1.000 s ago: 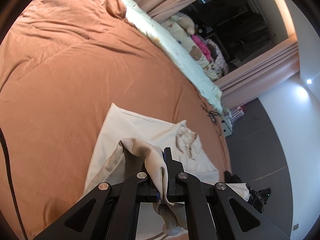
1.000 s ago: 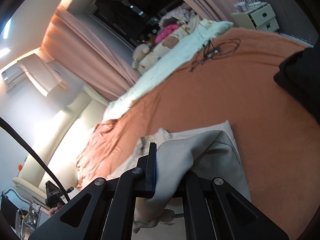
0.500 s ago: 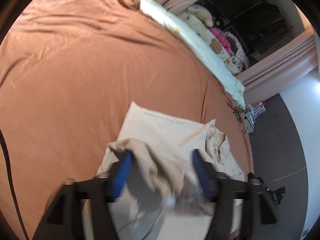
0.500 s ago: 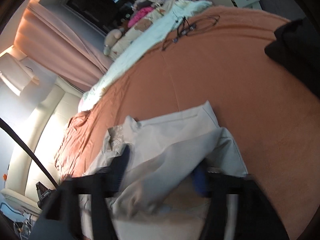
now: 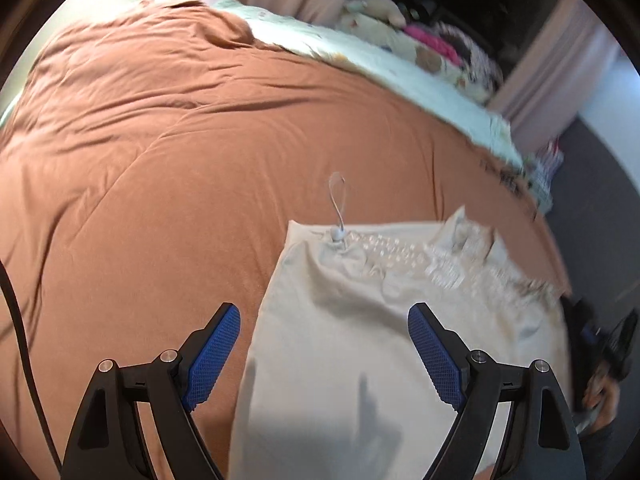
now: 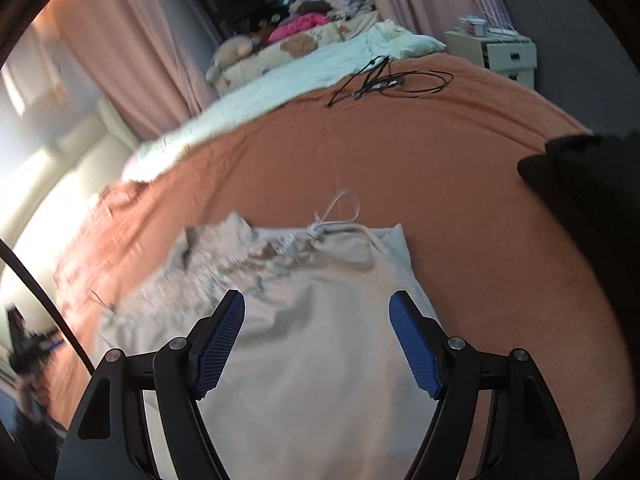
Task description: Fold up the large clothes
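The orange bed cover (image 5: 160, 160) lies broad and bare beyond and to the left of the beige garment (image 5: 360, 340), open for passing. A black cable tangle (image 6: 384, 82) sits near the far edge, and a dark folded pile (image 6: 580, 184) blocks the right side.

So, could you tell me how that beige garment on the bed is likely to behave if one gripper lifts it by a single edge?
The beige garment would probably droop and unfold, since it lies creased and limp on the orange bedspread. It looks thin, so likely light. Its white drawstring loop lies loose and may dangle or snag.
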A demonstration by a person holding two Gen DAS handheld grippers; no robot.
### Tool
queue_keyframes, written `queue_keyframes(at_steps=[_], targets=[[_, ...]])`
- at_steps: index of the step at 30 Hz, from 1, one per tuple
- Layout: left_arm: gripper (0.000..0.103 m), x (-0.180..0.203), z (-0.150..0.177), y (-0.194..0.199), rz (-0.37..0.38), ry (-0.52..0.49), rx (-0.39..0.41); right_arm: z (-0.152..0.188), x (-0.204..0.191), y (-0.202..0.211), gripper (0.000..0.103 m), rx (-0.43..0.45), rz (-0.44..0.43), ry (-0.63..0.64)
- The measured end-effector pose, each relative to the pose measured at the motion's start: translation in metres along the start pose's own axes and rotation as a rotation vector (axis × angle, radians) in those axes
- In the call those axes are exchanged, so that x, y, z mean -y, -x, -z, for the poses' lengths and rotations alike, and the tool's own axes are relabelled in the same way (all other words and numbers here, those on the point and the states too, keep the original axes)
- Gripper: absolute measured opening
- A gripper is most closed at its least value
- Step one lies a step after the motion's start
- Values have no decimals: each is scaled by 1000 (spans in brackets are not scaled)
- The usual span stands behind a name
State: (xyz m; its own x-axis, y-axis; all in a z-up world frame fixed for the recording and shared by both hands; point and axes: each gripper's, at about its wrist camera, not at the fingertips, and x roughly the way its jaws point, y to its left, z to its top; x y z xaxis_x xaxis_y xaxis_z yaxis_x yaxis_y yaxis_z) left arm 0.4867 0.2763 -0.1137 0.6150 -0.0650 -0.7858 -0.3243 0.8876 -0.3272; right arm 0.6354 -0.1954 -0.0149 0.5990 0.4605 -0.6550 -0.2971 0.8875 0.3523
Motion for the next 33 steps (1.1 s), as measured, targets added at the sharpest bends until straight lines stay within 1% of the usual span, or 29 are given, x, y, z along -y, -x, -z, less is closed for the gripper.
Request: queue_keyframes(at_steps=[1,3,4,5,7,9,11,14,16,18,19,20,22,23,24,25,26,27,28,29,30,33], targets=[[87,4,-1,-4,-12,-24,-11,-2,-7,-3,74,-16,22,26],[87,16,-4,-19,-50,-103,-37,-12,-23,-16,74,-50,83,96],[87,19,-6,-25,-62,-128,-47,-24,-29,-27,74,-65,106,127],[86,24,-9,-35,-85,-166,-59,-29,-36,-34,74,-82,132,162],[86,29,-16,-51,-109,-203,-84,-43,-45,-56,74,-118,175,216],[86,30,-22,-68,-120,-224,-117,-56,-53,-78,74,-156,202,258],[83,31,-26,-82,-130,-249,-143,-65,-62,-96,74,-189,236,310],[83,36,-29,-105,-141,-314,-187,-78,-67,-121,74,-227,293,364],[83,38,-29,-114,-141,-339,-207,-84,-68,-136,74,-247,298,377],[82,39,-29,-126,-150,-363,-221,-86,-73,-150,74,-264,306,418],[78,40,-30,-129,-155,-371,-223,-88,-77,-159,74,-273,316,444],[68,41,-30,-134,-164,-379,-226,-88,-80,-166,74,-282,326,468],[53,43,-30,-143,-177,-389,-252,-88,-81,-178,74,-294,327,484],[45,45,-30,-145,-179,-396,-254,-89,-84,-183,73,-291,326,485],[39,47,-29,-145,-185,-411,-250,-90,-85,-186,65,-282,325,486],[28,51,-27,-145,-194,-430,-245,-90,-87,-187,56,-269,318,490],[20,54,-26,-143,-202,-442,-236,-91,-86,-188,34,-264,312,494],[17,56,-25,-140,-206,-445,-224,-90,-85,-189,24,-261,309,496],[13,58,-24,-132,-204,-442,-199,-87,-82,-186,20,-253,301,491],[12,59,-25,-125,-199,-435,-170,-86,-83,-183,13,-238,293,488],[12,60,-25,-117,-191,-424,-143,-87,-79,-181,9,-224,290,486],[11,58,-32,-92,-150,-353,-67,-87,-74,-157,5,-161,267,438]])
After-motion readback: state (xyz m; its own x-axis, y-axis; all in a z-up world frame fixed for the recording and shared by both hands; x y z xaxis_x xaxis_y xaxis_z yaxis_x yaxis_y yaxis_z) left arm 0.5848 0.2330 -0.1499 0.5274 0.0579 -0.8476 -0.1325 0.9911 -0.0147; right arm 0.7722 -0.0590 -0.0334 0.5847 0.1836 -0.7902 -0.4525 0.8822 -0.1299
